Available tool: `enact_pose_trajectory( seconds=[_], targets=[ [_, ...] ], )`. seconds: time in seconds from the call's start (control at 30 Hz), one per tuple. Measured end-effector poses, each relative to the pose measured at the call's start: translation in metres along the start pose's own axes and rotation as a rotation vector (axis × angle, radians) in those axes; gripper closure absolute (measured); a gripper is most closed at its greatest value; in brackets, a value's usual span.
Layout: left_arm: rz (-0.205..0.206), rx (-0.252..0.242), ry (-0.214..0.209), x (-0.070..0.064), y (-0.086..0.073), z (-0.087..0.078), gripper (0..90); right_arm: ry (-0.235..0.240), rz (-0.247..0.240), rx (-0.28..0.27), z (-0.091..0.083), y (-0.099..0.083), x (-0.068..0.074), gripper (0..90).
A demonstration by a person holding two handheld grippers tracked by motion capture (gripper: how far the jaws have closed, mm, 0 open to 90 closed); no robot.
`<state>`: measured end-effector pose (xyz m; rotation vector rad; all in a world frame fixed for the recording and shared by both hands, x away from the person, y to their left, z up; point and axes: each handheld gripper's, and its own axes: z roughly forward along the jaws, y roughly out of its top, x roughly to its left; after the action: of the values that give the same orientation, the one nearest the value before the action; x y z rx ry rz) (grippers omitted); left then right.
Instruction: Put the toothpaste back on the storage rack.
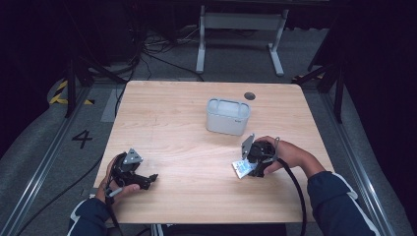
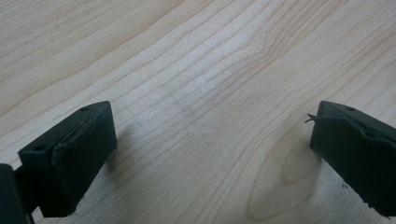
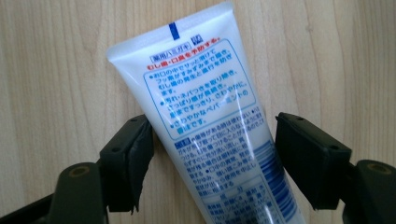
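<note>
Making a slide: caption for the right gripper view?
Open right tongs straddle a white plastic tube with blue and red print lying on the light wooden table.

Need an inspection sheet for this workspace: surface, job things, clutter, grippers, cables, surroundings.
Surface: wooden table, light grain, dark round spot near far edge.
Job's things: white tube with blue and red print, flat on the table between the right jaws; grey bin upright beyond it.
Clutter: nothing seen.
Grippers: left hand-held gripper open over bare wood; right hand-held gripper open, left jaw at the tube, right jaw apart.
Cables: black cable trails from right gripper.
Surroundings: dark floor, rails, white frame behind the table.
</note>
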<state>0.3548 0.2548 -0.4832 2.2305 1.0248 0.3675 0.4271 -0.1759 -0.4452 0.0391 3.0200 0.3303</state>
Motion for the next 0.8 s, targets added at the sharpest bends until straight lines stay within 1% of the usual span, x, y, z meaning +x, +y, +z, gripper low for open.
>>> enact_pose_trajectory(
  seconds=[0.03,0.13,0.2,0.27,0.3,0.33,0.37,0.4,0.47,0.53,0.6,0.67,0.8],
  targets=[
    [0.000,0.000,0.000,0.0000,0.0000,0.0000,0.9,0.000,0.005,0.001,0.0002,0.0006,0.0003,28.8],
    [-0.001,-0.005,0.002,-0.0002,-0.0002,0.0005,0.9,0.009,0.024,-0.025,0.0012,0.0021,-0.0006,30.1],
    [0.000,0.000,-0.001,0.0000,0.0000,0.0000,1.0,0.013,0.031,-0.042,0.0016,0.0017,-0.0018,31.9],
    [0.002,0.000,-0.002,0.0001,0.0000,-0.0001,1.1,0.004,0.056,-0.072,0.0015,-0.0009,-0.0036,35.6],
    [0.002,0.000,-0.002,0.0001,0.0000,-0.0001,1.1,0.001,0.059,-0.084,0.0016,-0.0022,-0.0047,37.9],
    [0.001,0.000,-0.003,0.0001,0.0000,-0.0001,1.1,-0.003,0.073,-0.090,0.0011,-0.0036,-0.0047,40.3],
    [0.003,0.000,-0.002,0.0002,0.0000,-0.0002,1.2,-0.008,0.068,-0.097,0.0010,-0.0045,-0.0057,42.4],
    [0.003,0.000,-0.004,0.0002,0.0000,-0.0001,1.2,-0.009,0.079,-0.098,0.0005,-0.0052,-0.0055,43.2],
    [0.004,0.000,-0.004,0.0002,0.0000,-0.0001,1.2,-0.011,0.079,-0.109,0.0008,-0.0060,-0.0058,43.3],
    [0.003,0.000,-0.004,0.0002,0.0000,-0.0001,1.2,-0.021,0.093,-0.111,0.0012,-0.0053,-0.0048,42.3],
    [0.006,0.000,-0.004,0.0004,0.0001,-0.0001,1.2,-0.021,0.104,-0.100,0.0013,-0.0034,-0.0038,41.1],
    [0.006,0.000,-0.004,0.0004,0.0001,-0.0001,1.2,-0.011,0.111,-0.095,0.0022,-0.0005,-0.0046,40.2],
    [0.006,0.000,-0.004,0.0004,0.0001,-0.0001,1.2,0.009,0.152,-0.091,0.0034,0.0016,-0.0079,40.4]
  ],
)
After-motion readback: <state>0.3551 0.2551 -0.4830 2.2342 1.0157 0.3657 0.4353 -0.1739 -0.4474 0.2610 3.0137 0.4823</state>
